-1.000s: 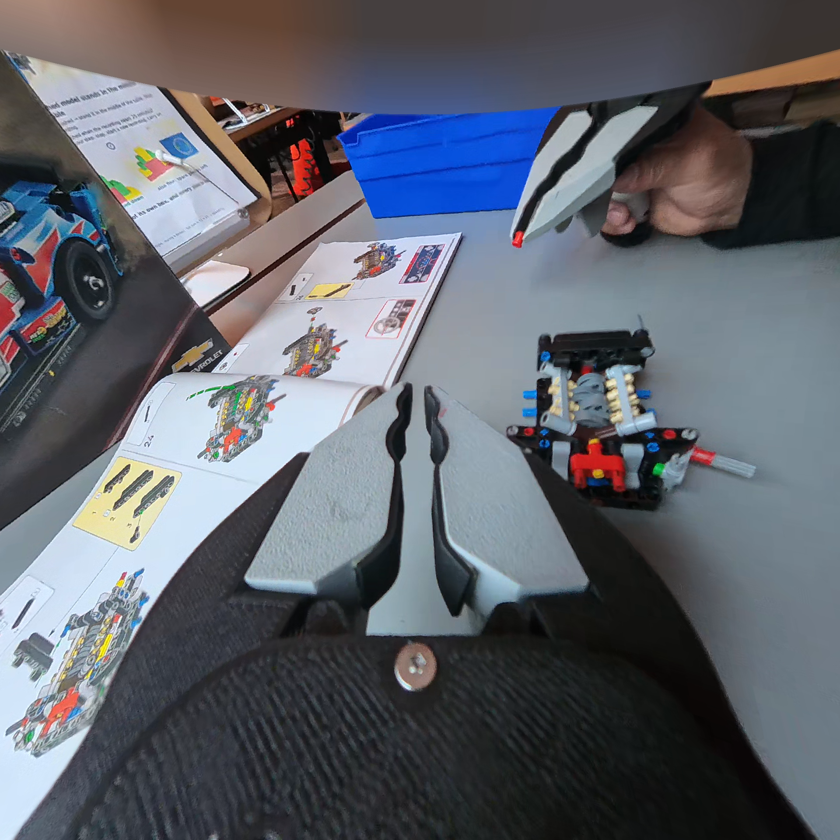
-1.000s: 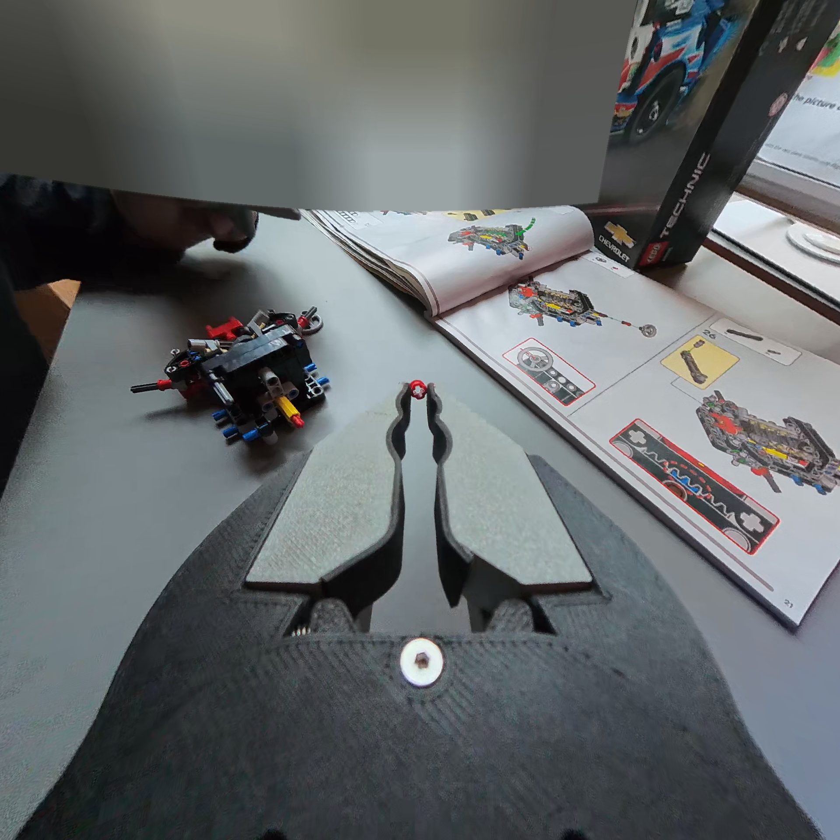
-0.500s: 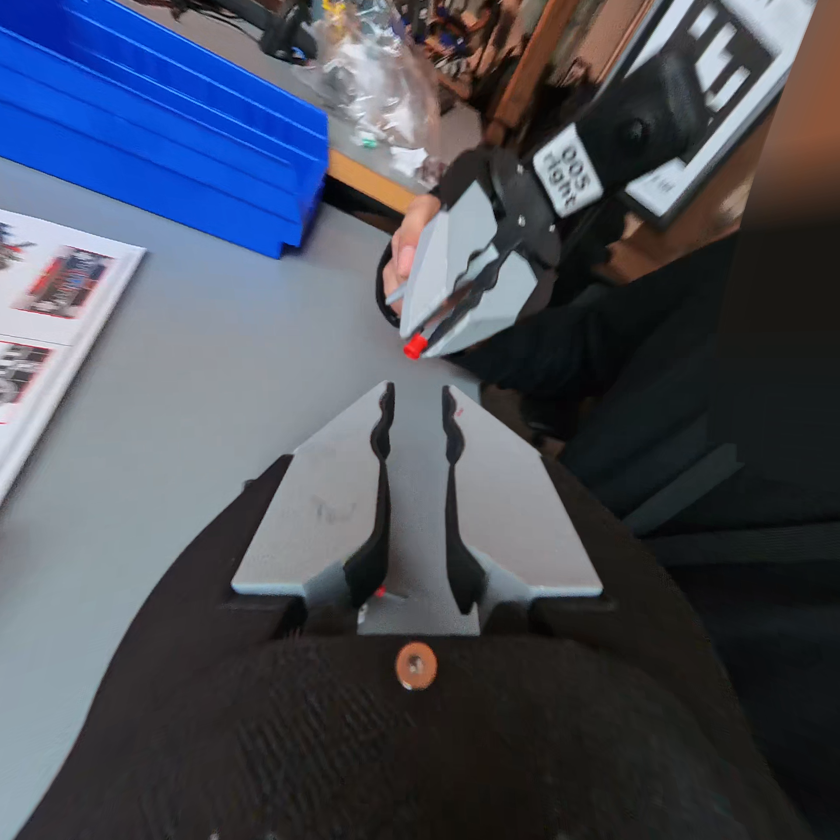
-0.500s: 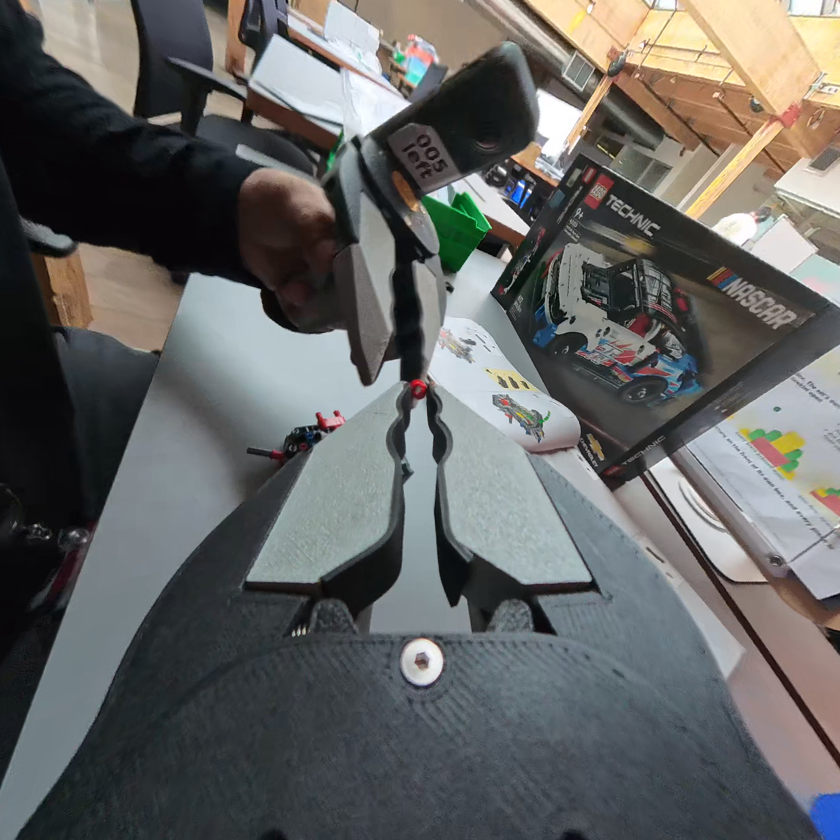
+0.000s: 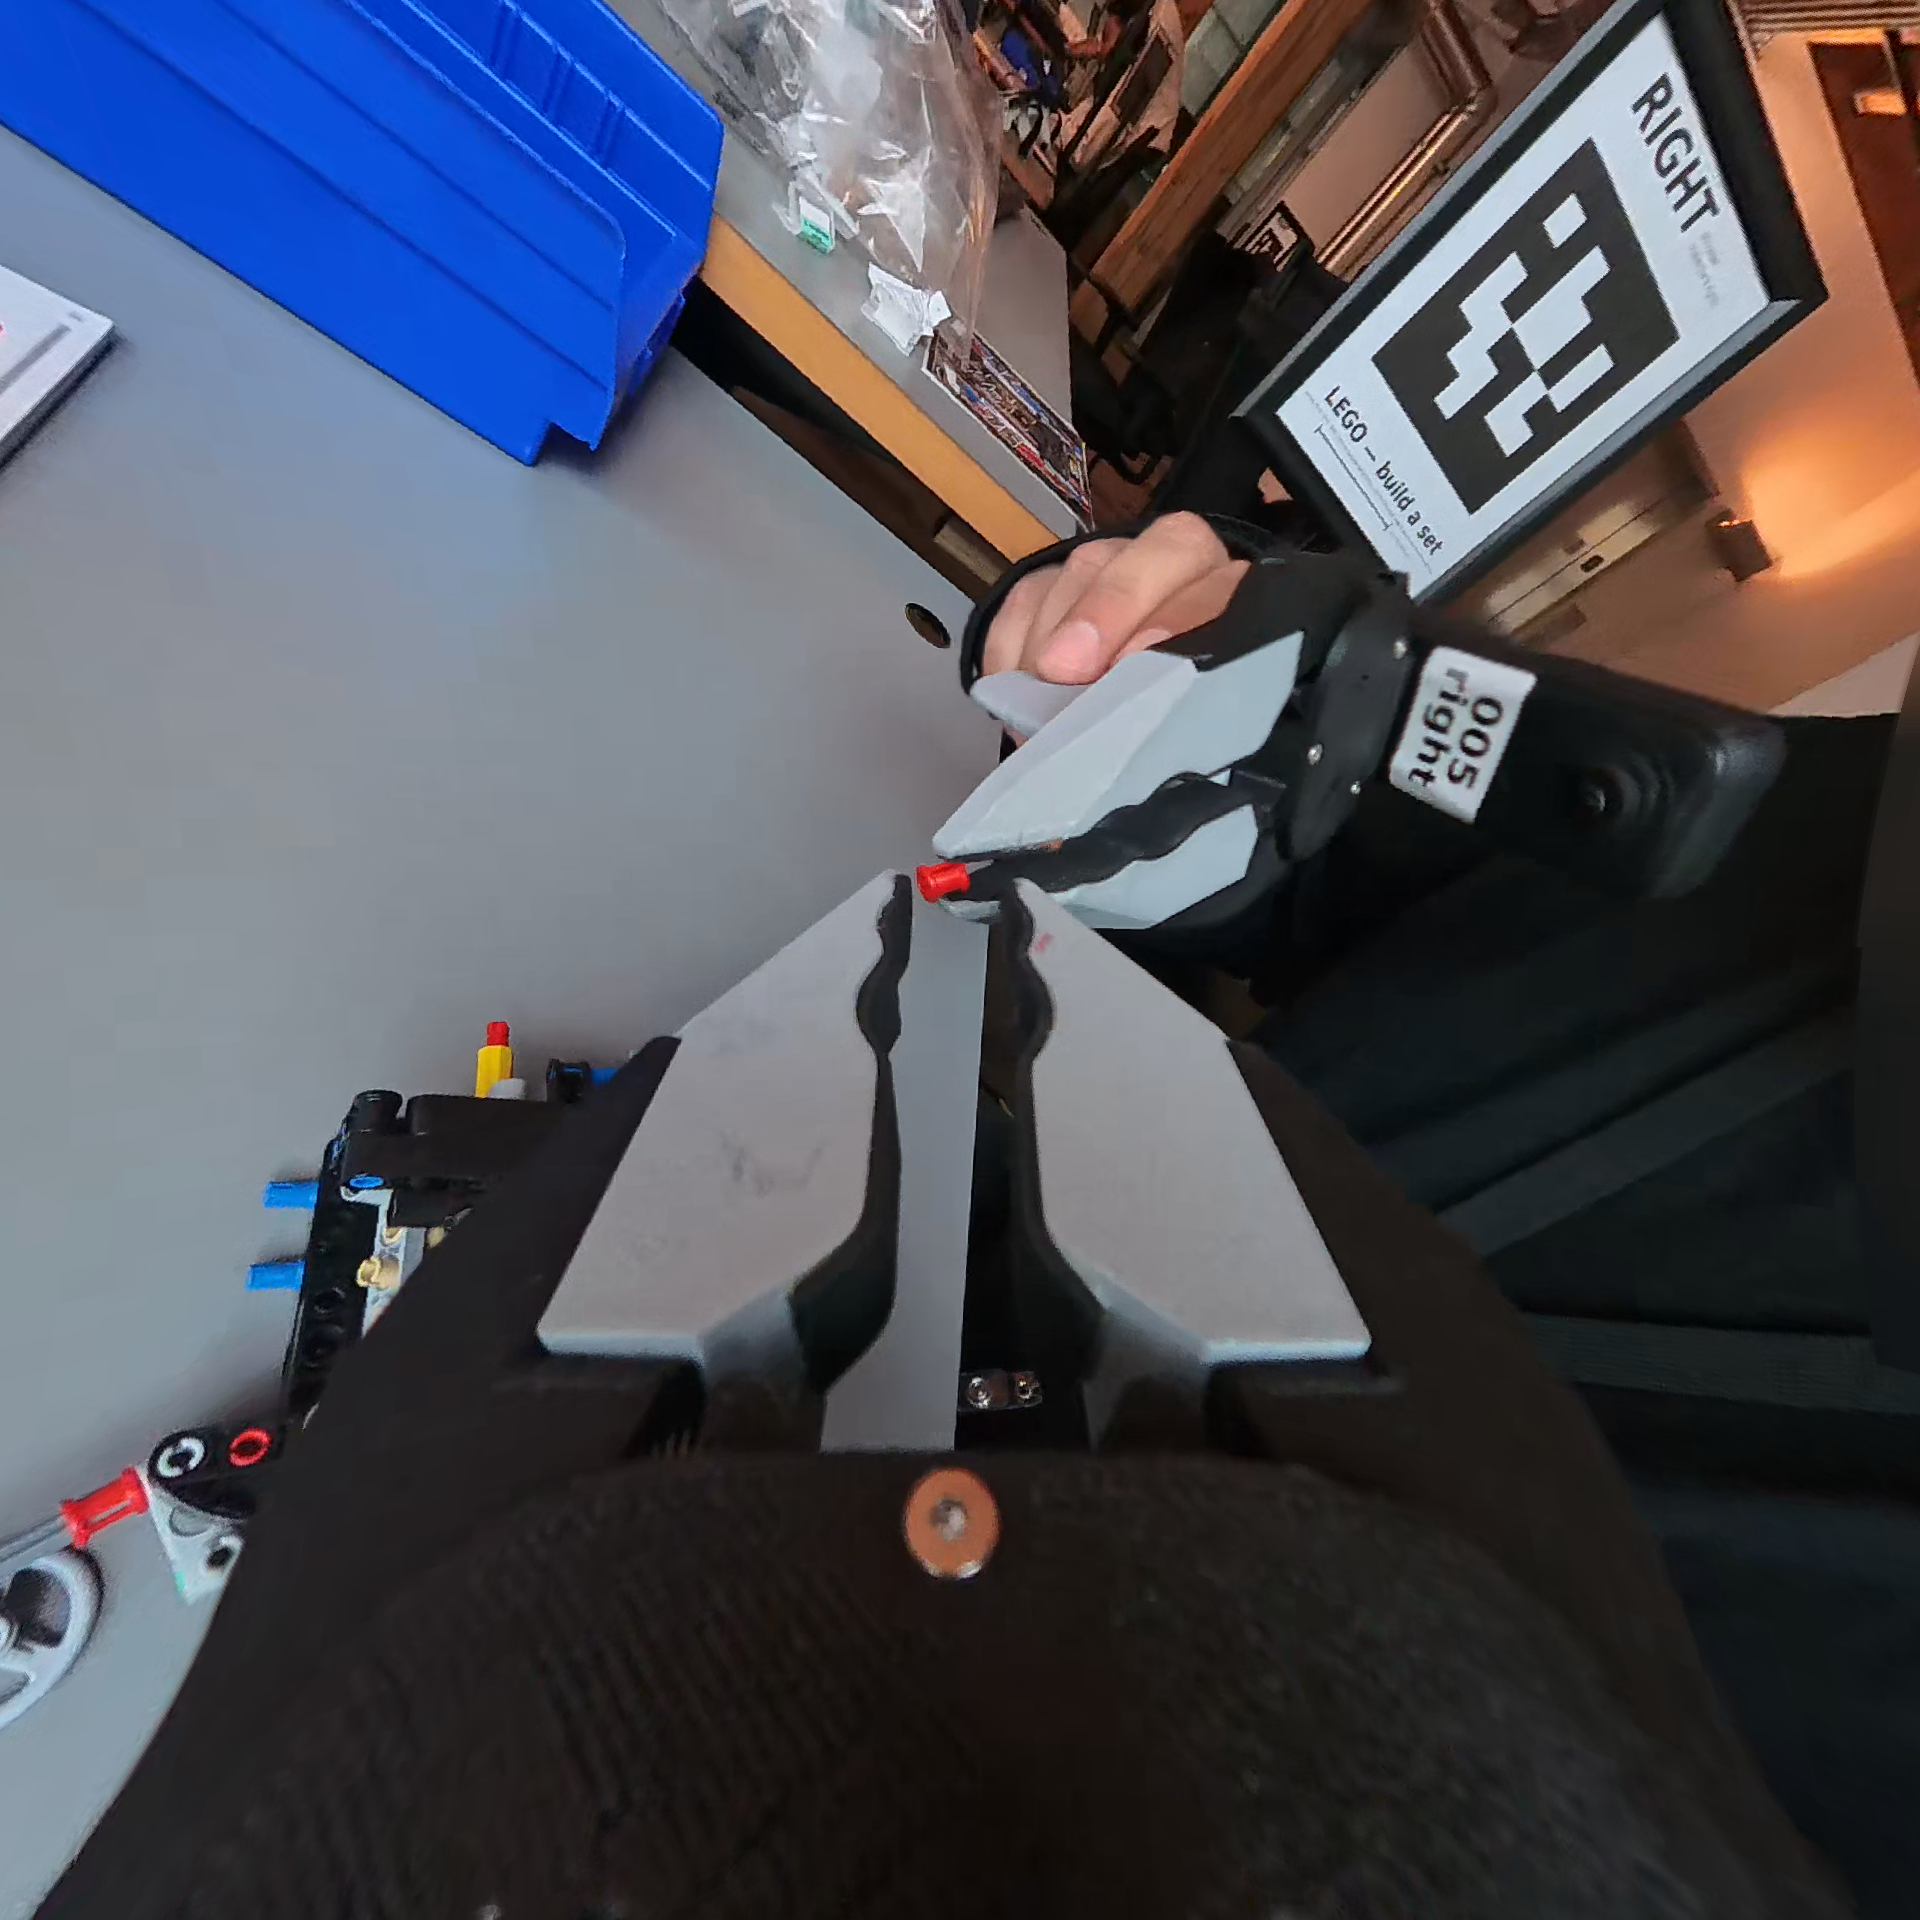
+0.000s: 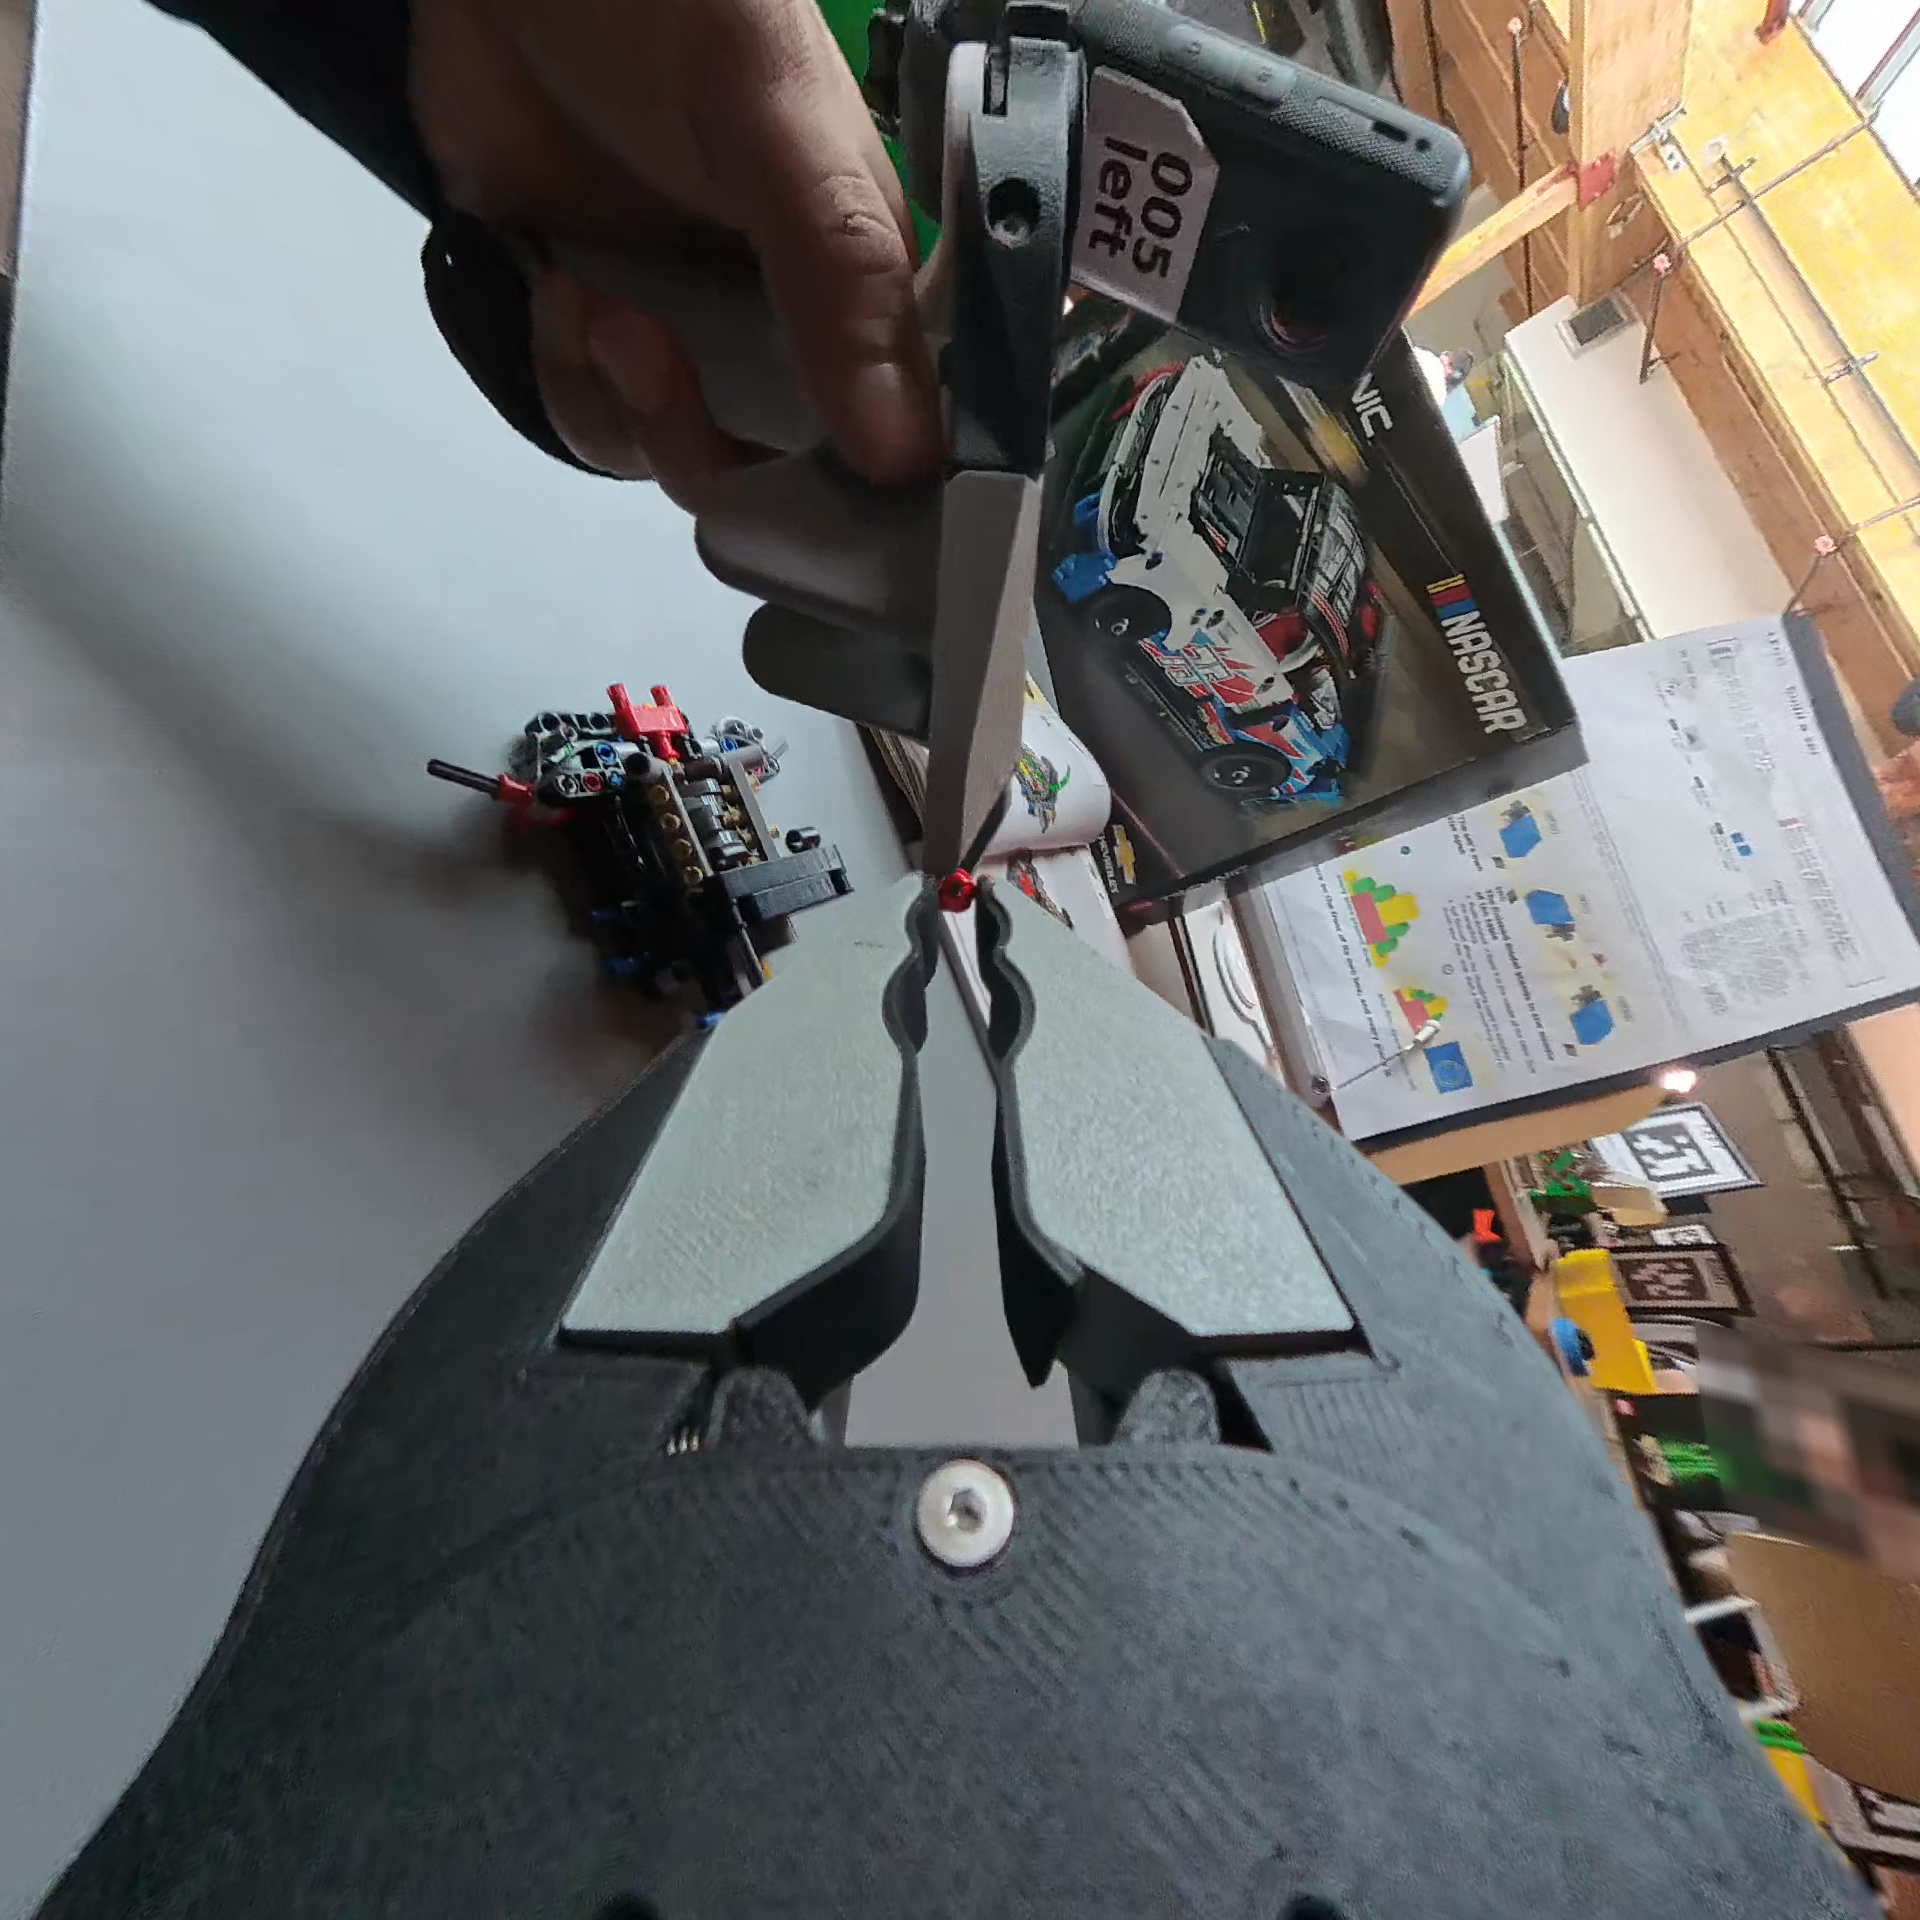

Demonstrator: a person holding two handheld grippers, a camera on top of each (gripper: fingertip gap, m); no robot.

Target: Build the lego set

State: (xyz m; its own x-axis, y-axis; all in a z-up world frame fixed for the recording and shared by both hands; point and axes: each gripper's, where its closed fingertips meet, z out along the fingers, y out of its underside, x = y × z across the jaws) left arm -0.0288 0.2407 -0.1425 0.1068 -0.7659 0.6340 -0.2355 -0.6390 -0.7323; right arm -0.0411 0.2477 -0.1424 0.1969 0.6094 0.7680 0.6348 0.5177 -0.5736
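Note:
My right gripper [image 6: 952, 906] is shut on a small red pin [image 6: 954, 889], held in the air above the grey table [image 6: 208, 727]. My left gripper [image 5: 954, 899] is narrowly open and empty, its tips on either side of the red pin [image 5: 942, 881]. The right gripper [image 5: 971, 881] comes in from the right there. In the right wrist view the left gripper [image 6: 951, 862] points down onto the pin. The partly built lego assembly [image 6: 675, 821] lies on the table. It shows partly hidden behind my left gripper [image 5: 416, 1143].
A blue bin [image 5: 416, 208] and clear parts bags [image 5: 862, 156] stand at the table's far side, a framed marker sign [image 5: 1538, 291] beyond. The lego box [image 6: 1299, 582], open booklet [image 6: 1049, 790] and an instruction sheet [image 6: 1610, 862] are past the assembly. Left and right tips are no more than a few centimetres apart.
Both grippers have lifted off the table and come together. My left gripper's tips have closed in around the red pin, and both views have rolled sideways.

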